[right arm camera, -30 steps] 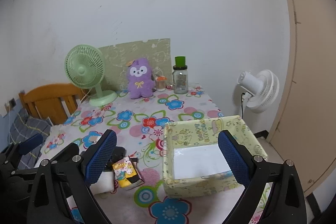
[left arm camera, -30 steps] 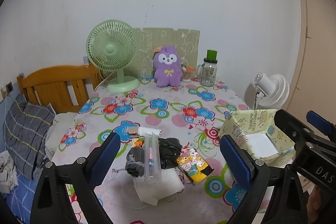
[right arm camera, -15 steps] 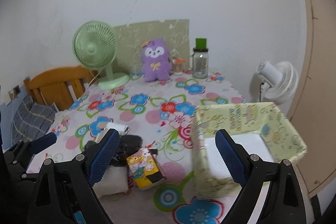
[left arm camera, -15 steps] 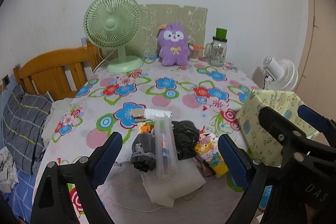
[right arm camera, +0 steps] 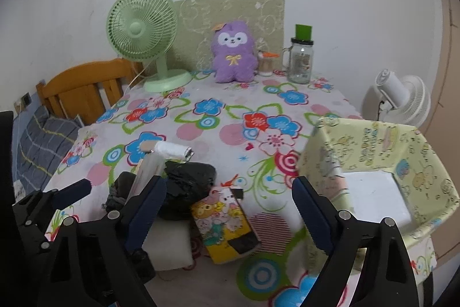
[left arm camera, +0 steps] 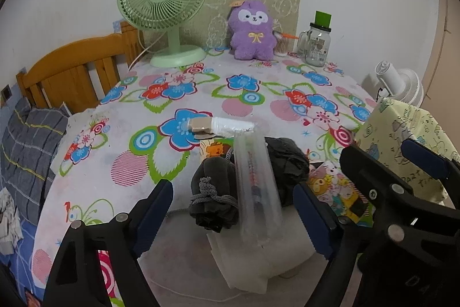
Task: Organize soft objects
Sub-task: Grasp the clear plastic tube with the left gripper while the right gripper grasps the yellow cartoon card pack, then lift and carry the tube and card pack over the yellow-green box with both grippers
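**Floral surface: sorting not begun, bin empty**

Floral-cloth surface (left arm camera: 238, 94) carries everything. Left claw (left arm camera: 233, 217) gapes wide, jaws just narrowing slightly, gripping nothing; between them lies the dark drawstring bundle (left arm camera: 212, 197) under a clear tube (left arm camera: 254, 186). Right claw (right arm camera: 230, 209) likewise wide, narrowing, empty, above the cartoon packet (right arm camera: 225, 223). Pile sits at the near edge. Yellow bin (right arm camera: 376, 163) at the right edge shows a bare white floor. Judgement: nothing stowed yet; every soft item remains.
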